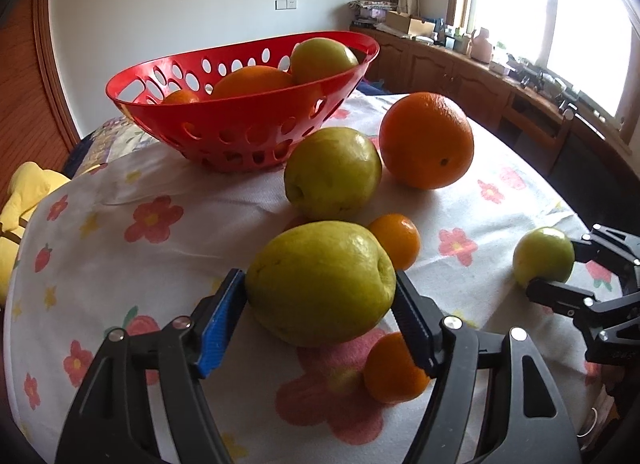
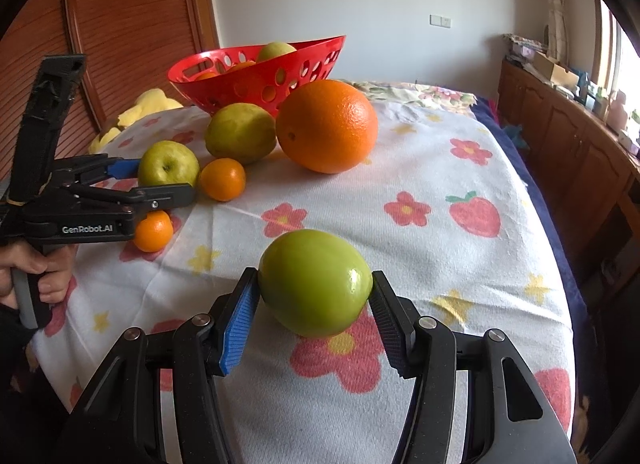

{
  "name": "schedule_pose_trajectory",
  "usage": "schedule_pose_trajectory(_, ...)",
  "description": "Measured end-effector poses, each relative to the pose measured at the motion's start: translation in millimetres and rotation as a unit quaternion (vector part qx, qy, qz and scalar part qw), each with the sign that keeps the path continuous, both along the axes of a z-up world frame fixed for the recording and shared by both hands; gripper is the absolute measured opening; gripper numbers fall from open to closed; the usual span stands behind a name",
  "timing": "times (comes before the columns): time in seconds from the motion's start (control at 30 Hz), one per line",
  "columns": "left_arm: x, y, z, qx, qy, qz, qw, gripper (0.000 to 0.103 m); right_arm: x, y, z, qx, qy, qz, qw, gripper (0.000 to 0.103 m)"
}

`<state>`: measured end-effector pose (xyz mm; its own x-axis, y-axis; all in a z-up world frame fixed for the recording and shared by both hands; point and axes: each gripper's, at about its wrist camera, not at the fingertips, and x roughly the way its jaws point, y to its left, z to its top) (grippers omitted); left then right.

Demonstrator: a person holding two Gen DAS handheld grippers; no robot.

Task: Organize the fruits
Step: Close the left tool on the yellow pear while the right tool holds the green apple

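My left gripper (image 1: 320, 296) is closed on a yellow-green apple (image 1: 318, 282) at lower centre; my right gripper (image 2: 314, 304) clamps a small green apple (image 2: 315, 282). The red basket (image 1: 240, 136), upper left, holds about four fruits; five lie loose on the cloth. The left gripper reads "GenRobot.AI".

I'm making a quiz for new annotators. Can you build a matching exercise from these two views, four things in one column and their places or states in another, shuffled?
Things:
1. yellow-green apple
2. small green apple
3. large orange
4. red basket

Places:
A. between the right gripper fingers
B. holding fruit at the far end of the table
C. between the left gripper fingers
D. on the cloth beside a pear-like fruit

Pairs: 1-C, 2-A, 3-D, 4-B
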<state>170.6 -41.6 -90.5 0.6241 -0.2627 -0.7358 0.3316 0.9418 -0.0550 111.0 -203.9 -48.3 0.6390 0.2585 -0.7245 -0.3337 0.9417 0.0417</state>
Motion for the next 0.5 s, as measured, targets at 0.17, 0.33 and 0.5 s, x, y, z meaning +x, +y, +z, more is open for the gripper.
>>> schedule_pose_trajectory(0.17, -0.1, 0.1, -0.7, -0.001, -0.001, -0.003, 1.0000, 0.070, -0.2, 0.5, 0.4, 0.001, 0.000, 0.000, 1.000, 0.057)
schedule_pose_trajectory(0.33, -1.2, 2.6, -0.2, -0.004, -0.002, -0.007, 1.0000, 0.069, -0.1, 0.0, 0.2, 0.002, 0.001, 0.000, 1.000, 0.057)
schedule_pose_trajectory(0.5, -5.3, 4.8, 5.9, -0.010, -0.008, -0.009, 0.9999, 0.069, -0.1, -0.1, 0.2, 0.002, 0.001, 0.000, 1.000, 0.057)
